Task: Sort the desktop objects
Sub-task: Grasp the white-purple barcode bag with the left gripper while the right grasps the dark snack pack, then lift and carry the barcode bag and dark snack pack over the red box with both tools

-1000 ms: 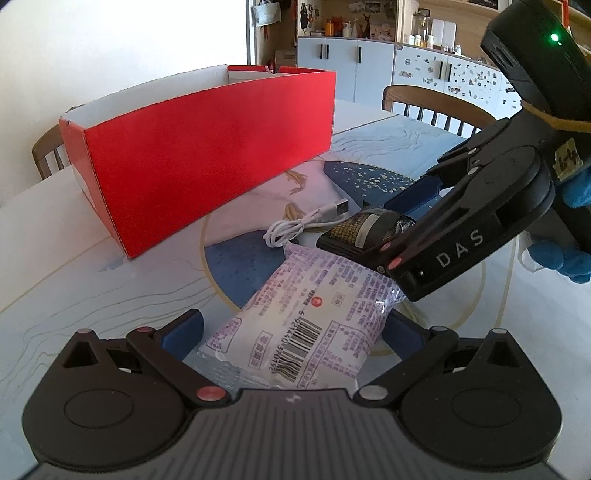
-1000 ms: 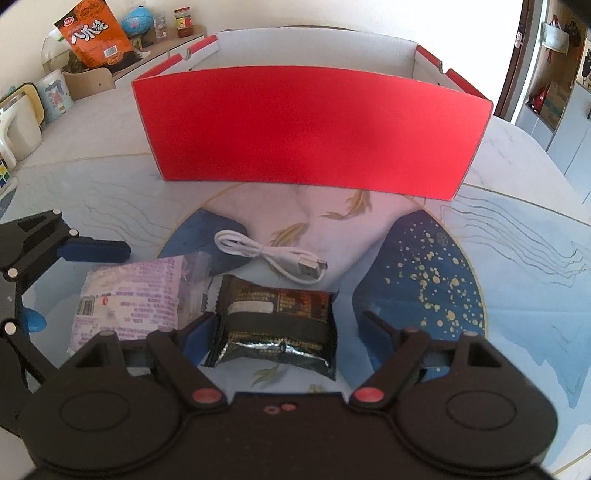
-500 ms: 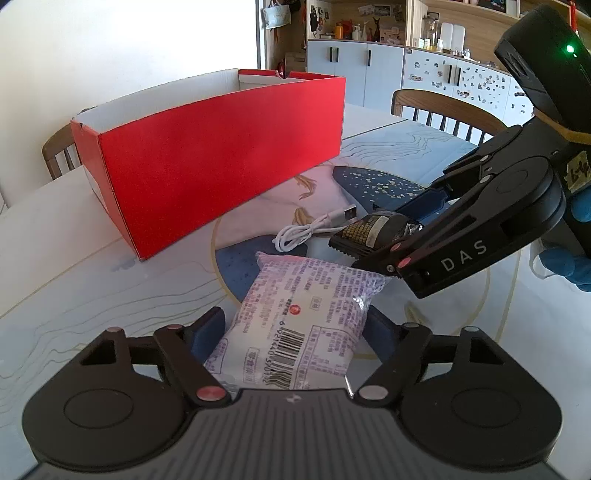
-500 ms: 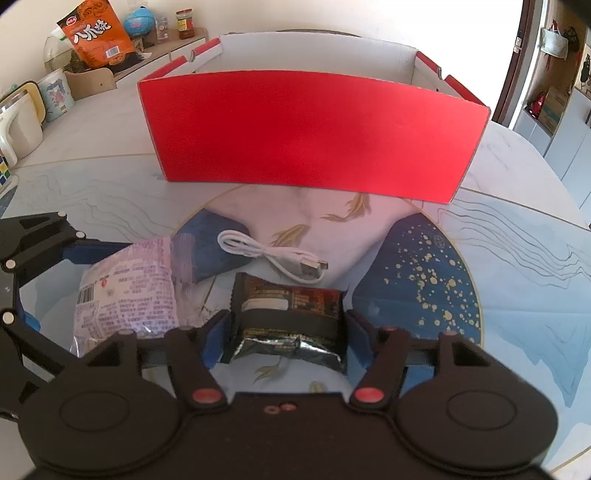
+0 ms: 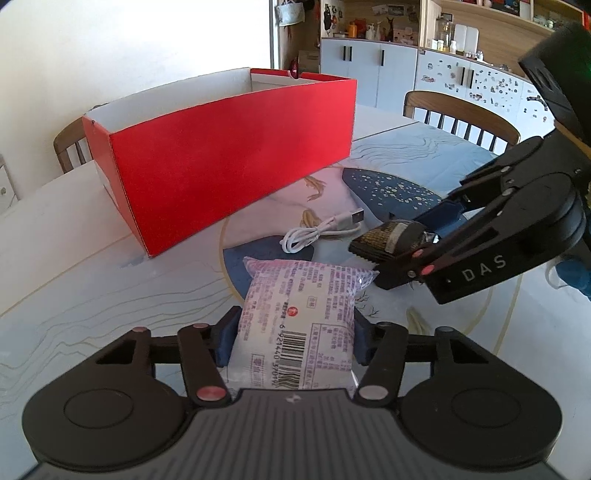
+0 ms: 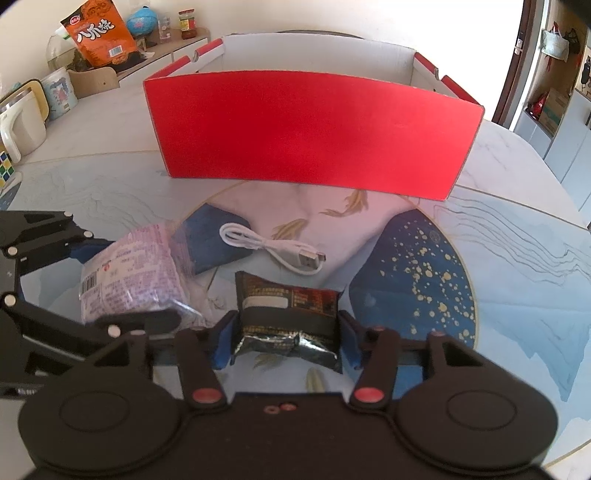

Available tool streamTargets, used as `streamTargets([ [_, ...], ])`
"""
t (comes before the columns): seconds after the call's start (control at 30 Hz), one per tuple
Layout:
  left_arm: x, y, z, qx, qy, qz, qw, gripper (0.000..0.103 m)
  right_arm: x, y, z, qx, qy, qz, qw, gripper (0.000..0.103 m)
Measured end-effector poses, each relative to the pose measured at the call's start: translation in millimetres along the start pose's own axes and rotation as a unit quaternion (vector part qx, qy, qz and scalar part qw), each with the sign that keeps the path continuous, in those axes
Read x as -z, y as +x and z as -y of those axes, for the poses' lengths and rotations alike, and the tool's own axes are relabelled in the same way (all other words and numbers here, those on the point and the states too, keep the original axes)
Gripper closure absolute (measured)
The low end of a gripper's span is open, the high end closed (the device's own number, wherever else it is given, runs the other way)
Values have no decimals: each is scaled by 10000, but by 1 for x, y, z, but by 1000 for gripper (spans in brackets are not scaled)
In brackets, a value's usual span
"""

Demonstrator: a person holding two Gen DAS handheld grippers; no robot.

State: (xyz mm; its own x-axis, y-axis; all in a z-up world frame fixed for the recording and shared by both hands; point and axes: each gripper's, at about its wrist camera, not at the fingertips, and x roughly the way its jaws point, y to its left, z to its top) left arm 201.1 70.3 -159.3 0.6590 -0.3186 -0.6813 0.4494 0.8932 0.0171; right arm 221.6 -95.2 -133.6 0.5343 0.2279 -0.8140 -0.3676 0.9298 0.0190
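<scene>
My left gripper [image 5: 293,341] is shut on a white and purple snack packet [image 5: 299,317], held a little above the table; the packet also shows in the right wrist view [image 6: 129,273]. My right gripper [image 6: 286,338] is shut on a black snack packet [image 6: 288,314], which also shows in the left wrist view [image 5: 391,240]. A white USB cable [image 6: 273,249] lies on the table between the packets and an open red box [image 6: 314,122], which stands behind them and also shows in the left wrist view [image 5: 229,155].
The table has a blue and white patterned mat [image 6: 424,258]. Wooden chairs [image 5: 461,118] stand at the far side. A kettle [image 6: 18,125], a mug and an orange snack bag [image 6: 99,33] sit at the far left.
Both grippers have closed on their packets. The left one has lifted the white and purple packet and drawn back; the right one has closed on the black packet.
</scene>
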Motion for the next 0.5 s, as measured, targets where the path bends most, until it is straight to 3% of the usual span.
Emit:
streamTargets([
  [0.5,-19,-28,-1,-203,-323,84,9992,48,-7,-31,8,-118,-64,165,9998,49],
])
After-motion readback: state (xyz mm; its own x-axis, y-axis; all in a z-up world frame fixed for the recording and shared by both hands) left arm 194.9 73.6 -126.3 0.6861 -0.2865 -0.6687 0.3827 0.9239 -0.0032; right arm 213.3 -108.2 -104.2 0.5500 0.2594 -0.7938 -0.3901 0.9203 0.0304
